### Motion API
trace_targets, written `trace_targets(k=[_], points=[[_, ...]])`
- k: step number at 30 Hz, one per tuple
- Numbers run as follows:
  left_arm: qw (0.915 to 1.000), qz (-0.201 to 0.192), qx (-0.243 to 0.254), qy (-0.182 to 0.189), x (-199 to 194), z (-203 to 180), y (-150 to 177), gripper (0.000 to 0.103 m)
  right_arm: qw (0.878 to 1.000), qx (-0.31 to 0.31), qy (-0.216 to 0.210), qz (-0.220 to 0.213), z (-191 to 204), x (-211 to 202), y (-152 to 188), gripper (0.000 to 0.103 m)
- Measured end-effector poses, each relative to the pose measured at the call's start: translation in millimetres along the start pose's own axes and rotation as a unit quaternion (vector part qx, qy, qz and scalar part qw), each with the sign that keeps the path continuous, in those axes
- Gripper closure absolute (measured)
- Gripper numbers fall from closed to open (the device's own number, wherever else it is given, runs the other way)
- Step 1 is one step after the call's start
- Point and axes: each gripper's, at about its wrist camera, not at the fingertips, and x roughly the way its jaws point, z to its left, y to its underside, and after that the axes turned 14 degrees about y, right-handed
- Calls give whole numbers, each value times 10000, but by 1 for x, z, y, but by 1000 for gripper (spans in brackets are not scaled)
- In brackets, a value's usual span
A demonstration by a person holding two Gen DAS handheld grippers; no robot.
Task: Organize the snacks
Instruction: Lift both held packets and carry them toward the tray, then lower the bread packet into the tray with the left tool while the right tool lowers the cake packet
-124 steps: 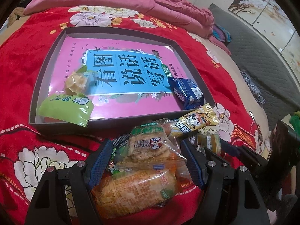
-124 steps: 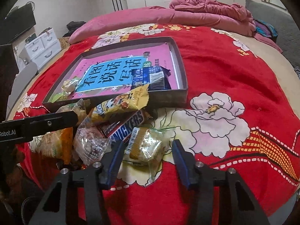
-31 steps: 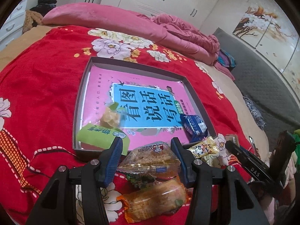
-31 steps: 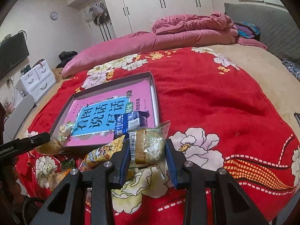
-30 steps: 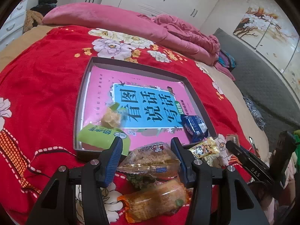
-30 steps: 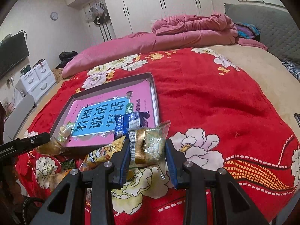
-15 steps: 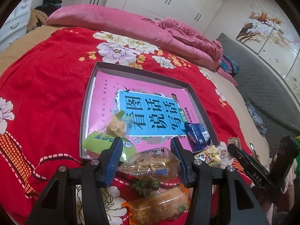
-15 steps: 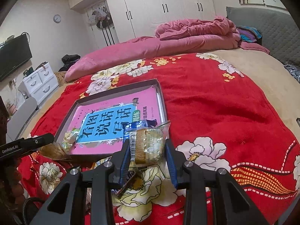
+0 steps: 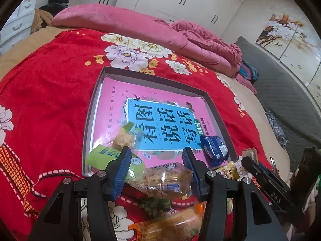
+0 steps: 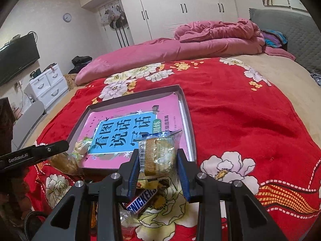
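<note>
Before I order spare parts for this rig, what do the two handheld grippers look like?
Both the left gripper and the right gripper have black angular frames with silver round bolts and jaws lined with blue ribbed pads. Seen from the other camera, one side bar reads "GenRobot.AI" in white and another reads "DAS". No cables or sleeves show.

A red fleece blanket (image 10: 240,120) with white peonies covers the bed. At twelve o'clock lies a rumpled pink quilt (image 10: 210,38); glossy white wardrobe doors (image 10: 180,6) behind; a round wall clock (image 10: 66,17) at ten.
</note>
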Motion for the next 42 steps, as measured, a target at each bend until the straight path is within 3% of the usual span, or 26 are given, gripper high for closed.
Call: trace_targets(k=[13, 22, 29, 42], points=[[9996, -13, 89, -286, 25, 0, -1, 49, 9998, -130, -114, 37, 11, 7, -1, 67], [9998, -23, 26, -202, 19, 1, 3, 49, 9999, -114, -112, 46, 10, 8, 0, 67], [9995, -259, -169, 39, 0, 5, -5, 51, 9998, -125, -123, 25, 10, 7, -1, 67], [9966, -760, -314, 45, -11, 9, -30, 51, 9999, 57, -103, -114, 5, 2, -6, 67]])
